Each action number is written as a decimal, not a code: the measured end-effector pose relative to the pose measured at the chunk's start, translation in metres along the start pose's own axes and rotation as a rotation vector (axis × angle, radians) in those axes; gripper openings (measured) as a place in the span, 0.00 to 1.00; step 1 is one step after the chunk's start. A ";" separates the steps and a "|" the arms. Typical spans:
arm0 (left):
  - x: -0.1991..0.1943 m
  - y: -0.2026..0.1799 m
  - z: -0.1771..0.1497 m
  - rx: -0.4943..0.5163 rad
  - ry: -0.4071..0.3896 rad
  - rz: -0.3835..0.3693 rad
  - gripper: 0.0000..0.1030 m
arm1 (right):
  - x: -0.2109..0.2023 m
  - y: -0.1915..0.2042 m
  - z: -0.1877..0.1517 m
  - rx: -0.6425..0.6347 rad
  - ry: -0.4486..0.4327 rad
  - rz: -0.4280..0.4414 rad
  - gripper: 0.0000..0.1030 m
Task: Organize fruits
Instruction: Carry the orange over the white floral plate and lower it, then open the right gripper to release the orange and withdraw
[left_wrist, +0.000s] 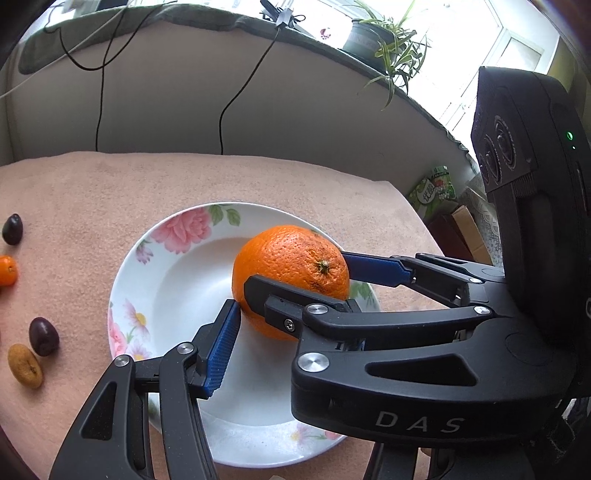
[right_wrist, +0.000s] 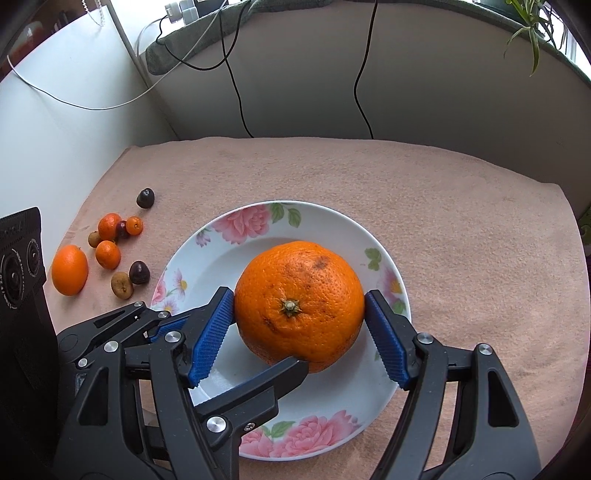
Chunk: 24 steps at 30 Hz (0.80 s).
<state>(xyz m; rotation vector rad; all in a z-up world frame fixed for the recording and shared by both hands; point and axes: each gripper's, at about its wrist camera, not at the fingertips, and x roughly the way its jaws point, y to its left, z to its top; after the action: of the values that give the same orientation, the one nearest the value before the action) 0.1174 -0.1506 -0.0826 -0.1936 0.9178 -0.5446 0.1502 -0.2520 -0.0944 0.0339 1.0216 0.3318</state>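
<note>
A large orange (right_wrist: 299, 306) sits in a white plate with pink flowers (right_wrist: 207, 236). My right gripper (right_wrist: 299, 332) has its blue pads on both sides of the orange, touching it. In the left wrist view the orange (left_wrist: 291, 269) lies in the plate (left_wrist: 166, 266), and the right gripper (left_wrist: 295, 291) reaches in from the right. My left gripper's one visible blue pad (left_wrist: 221, 350) touches the orange's near left side; its other finger is hidden behind the right gripper. Small fruits lie left of the plate: dark plums (right_wrist: 139, 272), small oranges (right_wrist: 108, 254), a medium orange (right_wrist: 69, 270).
The plate stands on a pink cloth (right_wrist: 461, 221) over the table. A grey wall with black cables (right_wrist: 236, 92) runs behind it. A potted plant (left_wrist: 391, 44) stands on the sill. Boxes (left_wrist: 436, 192) stand beyond the table's right edge.
</note>
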 end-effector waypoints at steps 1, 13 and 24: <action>0.000 -0.001 0.000 0.006 0.000 0.007 0.54 | 0.000 0.000 0.000 0.004 -0.001 0.000 0.73; -0.018 0.010 -0.007 0.009 -0.035 0.044 0.57 | -0.028 -0.002 0.001 0.025 -0.090 -0.026 0.74; -0.050 0.026 -0.018 0.011 -0.099 0.065 0.58 | -0.053 -0.003 -0.012 0.073 -0.182 -0.043 0.78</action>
<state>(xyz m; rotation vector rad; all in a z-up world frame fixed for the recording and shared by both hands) 0.0883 -0.1011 -0.0687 -0.1787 0.8216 -0.4758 0.1158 -0.2712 -0.0567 0.1059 0.8520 0.2474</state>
